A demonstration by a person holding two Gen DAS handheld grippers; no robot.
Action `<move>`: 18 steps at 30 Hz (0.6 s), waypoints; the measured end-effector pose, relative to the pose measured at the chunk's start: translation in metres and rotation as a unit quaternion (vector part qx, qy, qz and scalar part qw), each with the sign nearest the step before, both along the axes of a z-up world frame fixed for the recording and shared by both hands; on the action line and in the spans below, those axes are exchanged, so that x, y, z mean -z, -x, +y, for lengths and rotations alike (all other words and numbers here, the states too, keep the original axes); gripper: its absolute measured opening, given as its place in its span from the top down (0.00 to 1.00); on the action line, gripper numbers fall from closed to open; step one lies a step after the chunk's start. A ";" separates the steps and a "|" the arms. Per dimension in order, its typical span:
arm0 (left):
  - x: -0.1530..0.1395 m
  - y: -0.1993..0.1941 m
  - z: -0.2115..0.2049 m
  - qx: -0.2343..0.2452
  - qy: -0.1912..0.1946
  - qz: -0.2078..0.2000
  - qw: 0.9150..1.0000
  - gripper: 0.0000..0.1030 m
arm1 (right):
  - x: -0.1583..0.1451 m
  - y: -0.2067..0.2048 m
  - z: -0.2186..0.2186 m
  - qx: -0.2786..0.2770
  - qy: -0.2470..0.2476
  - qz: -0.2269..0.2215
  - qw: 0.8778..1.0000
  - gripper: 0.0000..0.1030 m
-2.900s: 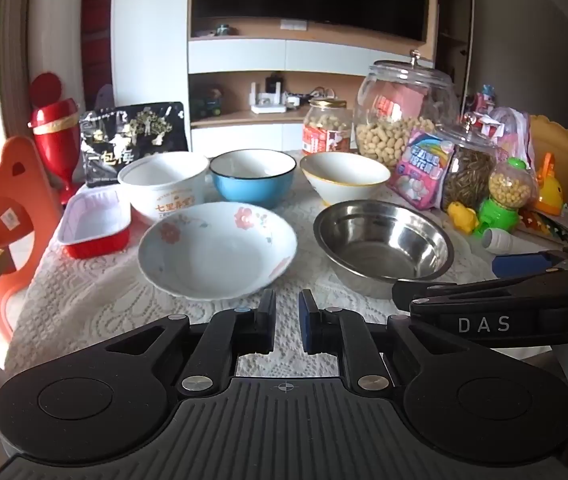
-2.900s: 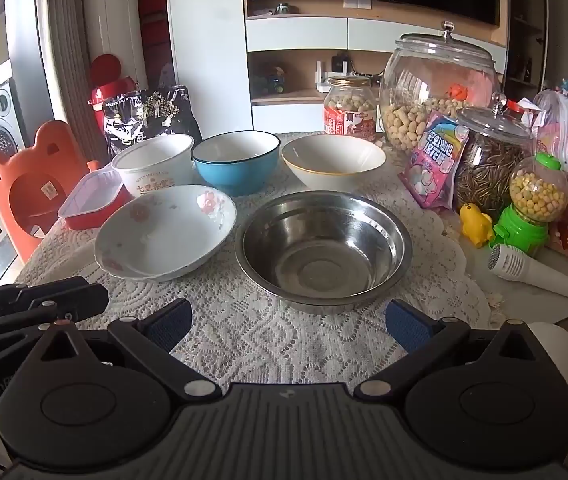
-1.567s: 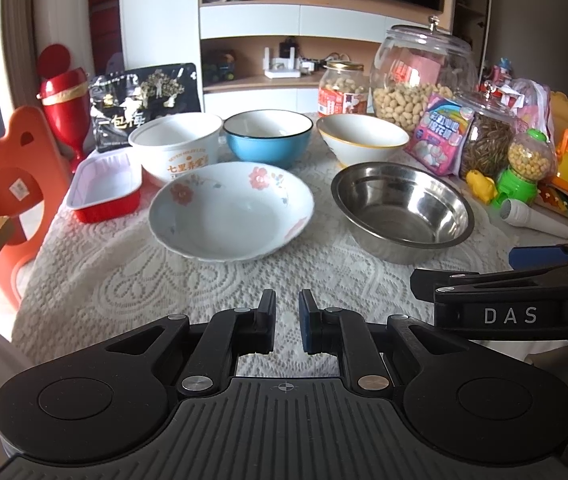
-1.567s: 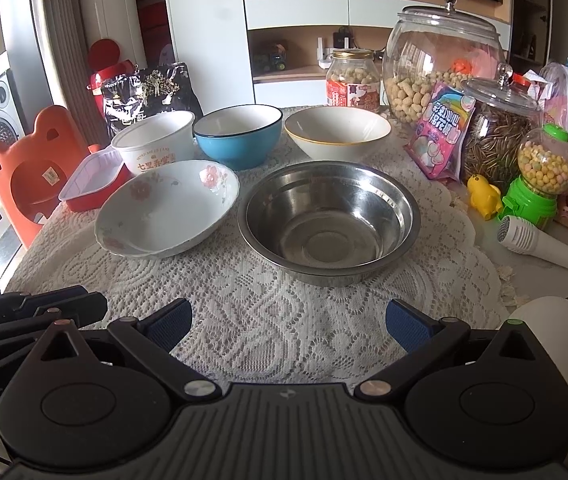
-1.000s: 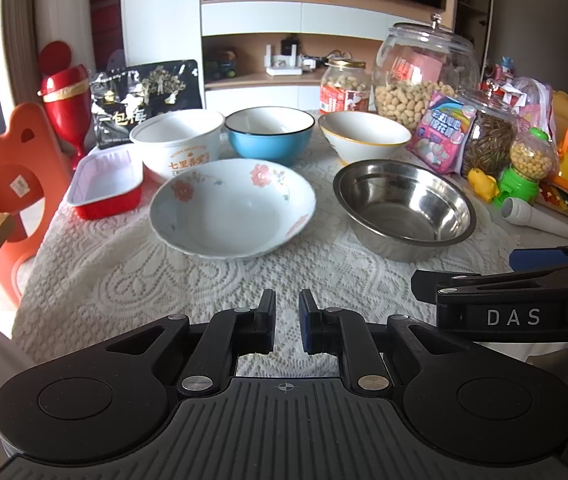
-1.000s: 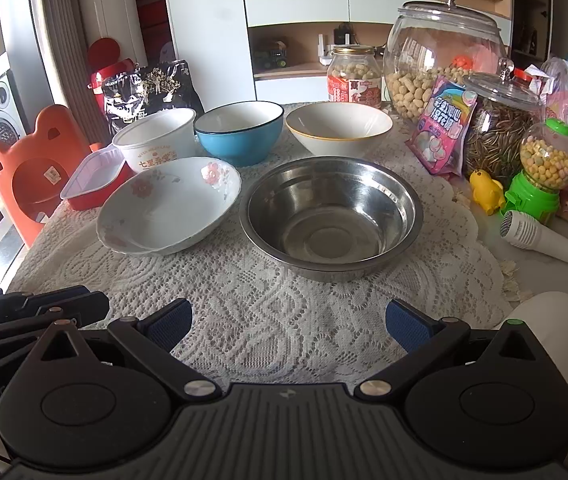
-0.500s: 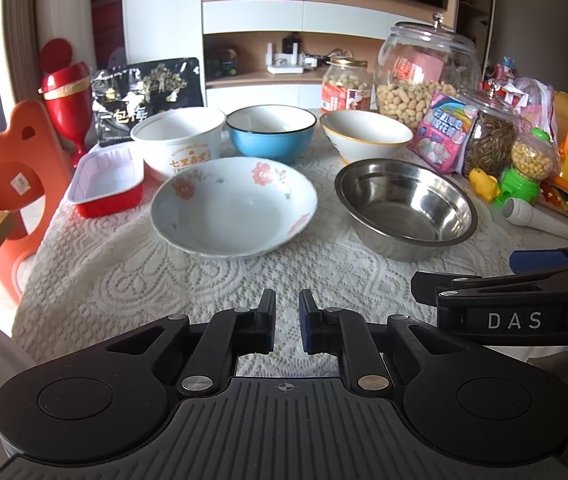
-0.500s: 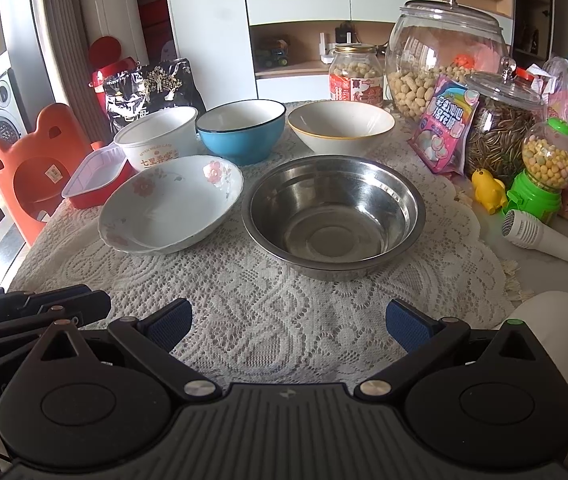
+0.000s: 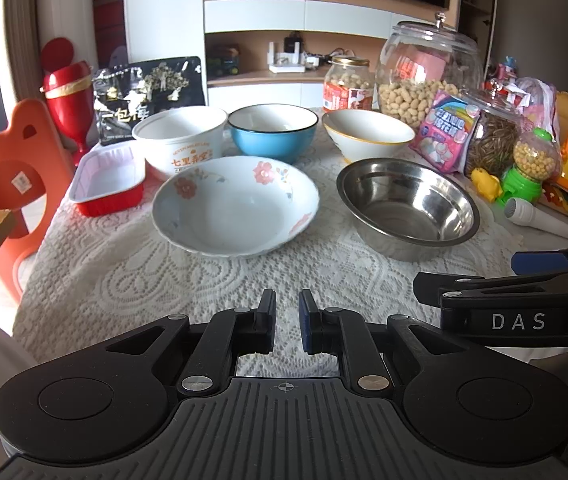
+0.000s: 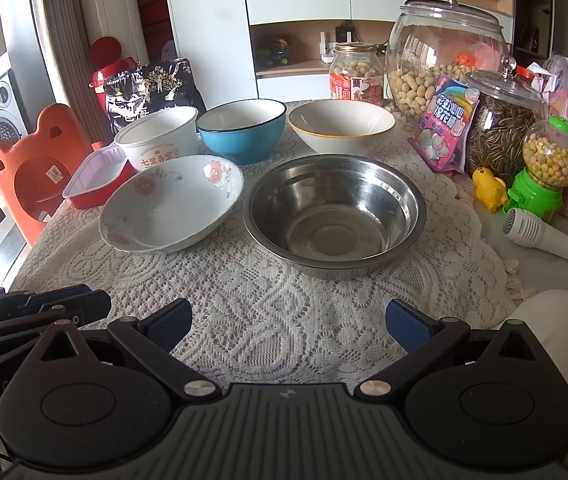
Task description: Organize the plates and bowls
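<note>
Both grippers edge closer to unstacked bowls on a lace-covered table.
Left gripper [image 9: 287,320] nearly closed, empty; right gripper [image 10: 288,324] wide, empty (steel bowl [image 10: 335,216] likely first).

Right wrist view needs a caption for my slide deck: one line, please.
Open right gripper faces an empty stainless steel bowl beside a floral white ceramic bowl on a lace tablecloth.

On the lace cloth [image 10: 268,304], the flowered bowl [image 10: 172,204] sits left of the steel bowl [image 10: 333,214], close beside it. Behind them runs a row: paper tub [image 10: 158,136], enamel bowl [image 10: 242,128], then gold-rimmed bowl [image 10: 341,126]. A foil tray [image 10: 94,178] lies left of the tub; jars [image 10: 443,52] stand behind and right.
</note>
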State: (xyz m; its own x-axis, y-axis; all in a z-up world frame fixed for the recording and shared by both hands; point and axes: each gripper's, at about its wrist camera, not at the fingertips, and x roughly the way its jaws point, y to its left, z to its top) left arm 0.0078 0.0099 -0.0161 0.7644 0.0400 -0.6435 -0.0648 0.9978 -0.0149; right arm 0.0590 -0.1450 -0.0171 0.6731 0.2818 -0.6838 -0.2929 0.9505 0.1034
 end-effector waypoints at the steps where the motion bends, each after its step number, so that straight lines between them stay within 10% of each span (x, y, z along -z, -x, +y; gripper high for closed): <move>1: 0.000 0.000 0.000 0.000 0.000 0.000 1.000 0.85 | 0.000 0.000 0.000 0.000 0.000 0.000 1.000 0.00; 10: -0.001 -0.007 0.002 0.004 0.018 -0.003 1.000 0.85 | -0.001 -0.007 -0.007 -0.001 -0.012 -0.002 1.000 0.00; 18: -0.004 -0.060 0.013 0.052 0.124 0.009 0.991 0.86 | -0.002 -0.058 -0.045 0.062 -0.033 -0.015 0.997 0.00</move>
State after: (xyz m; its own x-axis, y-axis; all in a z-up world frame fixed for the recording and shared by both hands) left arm 0.0678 0.0225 -0.0117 0.7442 -0.2004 -0.6372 0.0360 0.9646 -0.2612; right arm 0.1170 -0.1904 -0.0152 0.7252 0.2391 -0.6457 -0.1780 0.9710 0.1596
